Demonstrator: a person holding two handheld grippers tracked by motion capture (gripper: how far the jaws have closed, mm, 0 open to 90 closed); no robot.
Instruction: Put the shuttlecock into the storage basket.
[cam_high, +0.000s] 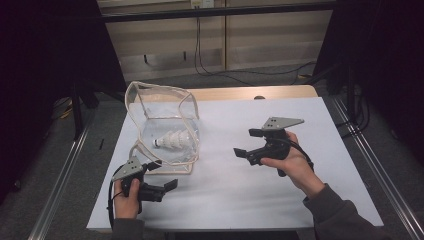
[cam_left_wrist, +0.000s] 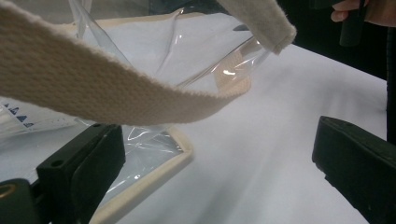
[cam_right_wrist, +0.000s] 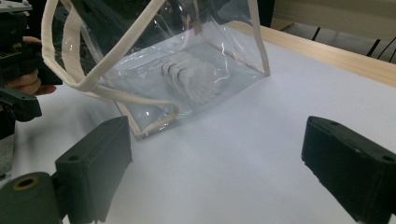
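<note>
White sheet (cam_high: 240, 190) covers the table; a strip of bare wood table edge (cam_high: 235, 93) shows at the far side. Grey floor around it, metal rails (cam_high: 65, 170) running along both sides. Back wall is pale panelling with black cables (cam_high: 200, 55) hanging down and trailing across the floor. Dark curtains or screens on left and right, dim room.

Clear plastic tote bag (cam_high: 167, 122) with cream webbing trim stands on the sheet, left of centre, mouth open upward. White shuttlecocks (cam_high: 172, 141) lie stacked on their side inside it, on the bag's bottom. In the right gripper view the same shuttlecocks (cam_right_wrist: 189, 79) show through the clear wall.

Left gripper (cam_high: 167, 186) sits low near the front left corner of the sheet, just beside the bag's near bottom corner, jaws spread apart, nothing between them. In the left gripper view the cream strap (cam_left_wrist: 107, 88) hangs across just above the jaws, not pinched.

Right gripper (cam_high: 245, 142) is held above the sheet right of the bag, well apart from it, pointing toward it, jaws wide, gripping nothing.
</note>
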